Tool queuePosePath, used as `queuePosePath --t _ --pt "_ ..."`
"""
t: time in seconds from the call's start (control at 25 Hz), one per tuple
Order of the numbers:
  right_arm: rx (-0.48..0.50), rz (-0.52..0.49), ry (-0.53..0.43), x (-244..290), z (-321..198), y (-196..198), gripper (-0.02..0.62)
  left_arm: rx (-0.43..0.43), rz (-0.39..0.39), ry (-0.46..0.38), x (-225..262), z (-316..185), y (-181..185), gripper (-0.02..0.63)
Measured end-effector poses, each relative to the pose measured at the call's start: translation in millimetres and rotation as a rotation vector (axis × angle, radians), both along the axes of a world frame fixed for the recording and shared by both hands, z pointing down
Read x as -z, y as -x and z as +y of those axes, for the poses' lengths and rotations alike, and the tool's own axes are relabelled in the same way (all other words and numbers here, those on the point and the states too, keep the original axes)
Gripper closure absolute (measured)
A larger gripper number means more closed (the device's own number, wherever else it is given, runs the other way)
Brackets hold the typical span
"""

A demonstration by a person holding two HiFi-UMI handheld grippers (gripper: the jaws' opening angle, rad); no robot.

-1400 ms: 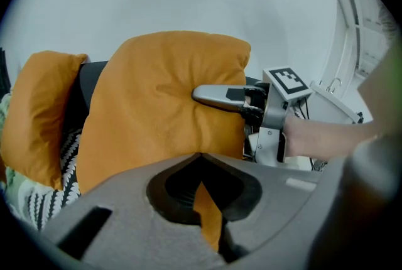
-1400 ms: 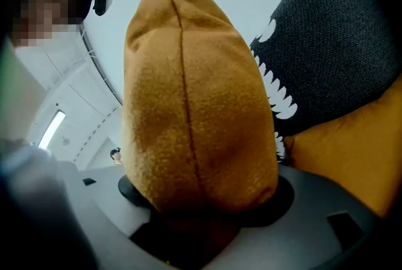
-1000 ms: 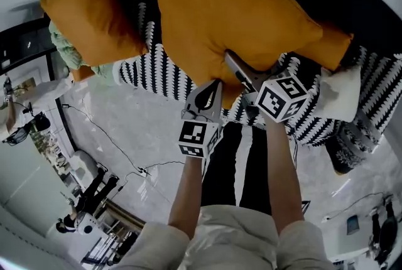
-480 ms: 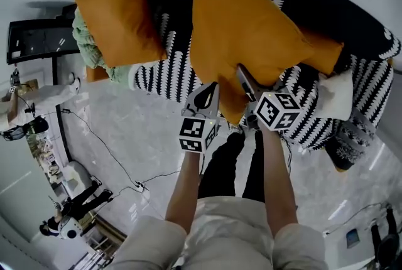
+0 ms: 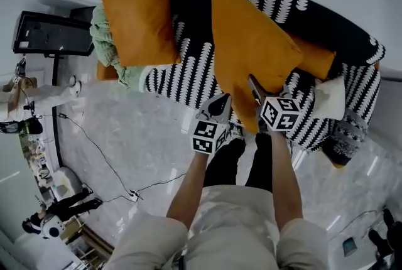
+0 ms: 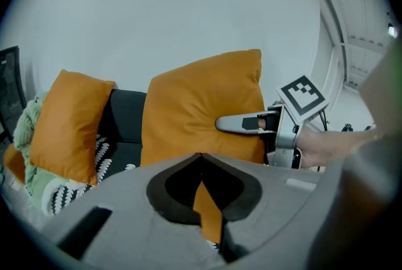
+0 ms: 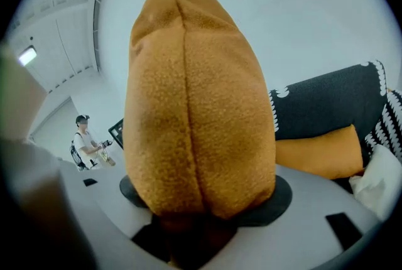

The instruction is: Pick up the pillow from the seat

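Left gripper (image 5: 223,100): fingers (image 6: 125,199) nearly closed, pinching a thin fold at the pillow's (image 5: 251,49) lower corner. Right gripper (image 5: 254,85): fingers (image 6: 242,123) about half open, clamped on the pillow's thick edge. Pillow held upright over the sofa's (image 5: 188,74) front edge.

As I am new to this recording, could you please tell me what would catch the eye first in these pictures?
The big orange pillow stands out first. It is held upright at the centre, in front of the black-and-white patterned sofa, and is pinched near its lower edge by the left hand-held gripper and the right hand-held gripper. A second orange pillow leans at the sofa's left end.
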State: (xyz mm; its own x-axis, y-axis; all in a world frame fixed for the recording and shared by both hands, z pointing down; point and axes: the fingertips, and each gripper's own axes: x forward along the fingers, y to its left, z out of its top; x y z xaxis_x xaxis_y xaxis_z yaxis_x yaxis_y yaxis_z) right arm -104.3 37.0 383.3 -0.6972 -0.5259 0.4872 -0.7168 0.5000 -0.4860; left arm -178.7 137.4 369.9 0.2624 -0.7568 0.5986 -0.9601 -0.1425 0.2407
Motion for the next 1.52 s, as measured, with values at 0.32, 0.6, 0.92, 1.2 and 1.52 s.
queuePosePath --t 0.32,0.6,0.92,1.2,1.52 --pt "0.003 0.128 -0.022 22.9 36.3 -15.8 0.280 -0.012 0.038 -0.049 46.7 24.5 -1.1 0.600" --pt "0.052 0.251 -0.126 79.2 59.5 -2.8 0.284 -0.009 0.063 -0.116 90.3 31.3 4.5 0.600" --pt "-0.041 0.329 -0.199 125.5 85.9 -5.3 0.284 0.070 0.141 -0.160 131.9 40.0 2.7 0.600" --pt "-0.208 0.164 -0.136 148.2 108.4 -39.8 0.285 0.076 0.149 -0.194 158.1 53.7 -18.6 0.600" --pt "-0.129 0.191 -0.295 191.5 129.6 -75.0 0.285 0.097 0.098 -0.267 200.0 73.1 -54.2 0.600"
